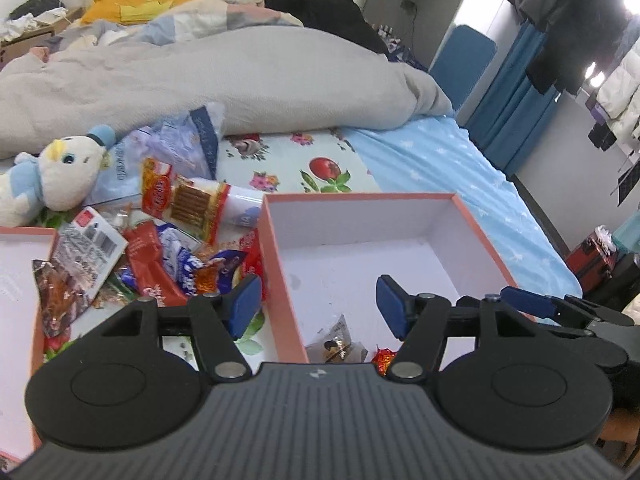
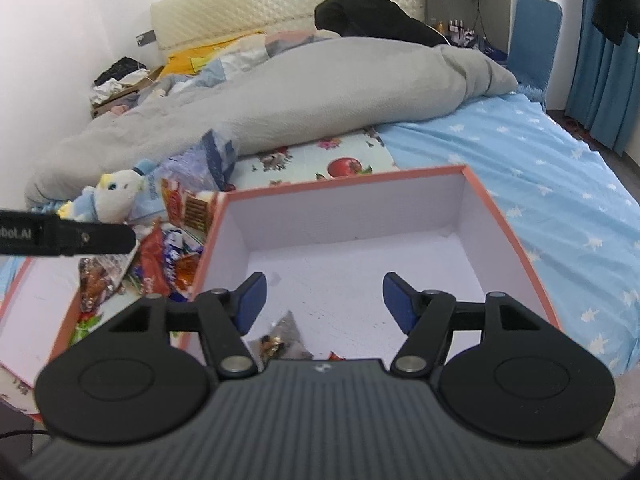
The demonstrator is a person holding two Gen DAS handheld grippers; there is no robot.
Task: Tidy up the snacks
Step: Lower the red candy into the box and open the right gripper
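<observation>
A pink-rimmed white box [image 1: 276,248] [image 2: 504,216] stands on the bed. Inside it near the front lie a clear-wrapped snack [image 1: 338,344] [image 2: 280,342] and a red-orange wrapped sweet [image 1: 383,358] [image 2: 335,357]. A pile of snack packets [image 1: 168,252] [image 2: 168,256] lies left of the box, with a cracker pack [image 1: 192,204] on top. My left gripper [image 1: 318,306] is open and empty, straddling the box's left wall. My right gripper [image 2: 322,304] is open and empty above the box floor; it also shows at the box's right edge in the left wrist view [image 1: 532,304].
A second pink-rimmed box or lid [image 1: 20,264] [image 2: 36,320] lies at the left. A plush duck [image 1: 60,176] [image 2: 116,196] and a blue plastic bag [image 1: 176,144] sit behind the pile. A grey duvet [image 1: 240,76] covers the far bed. Blue star-patterned sheet [image 2: 560,184] lies right.
</observation>
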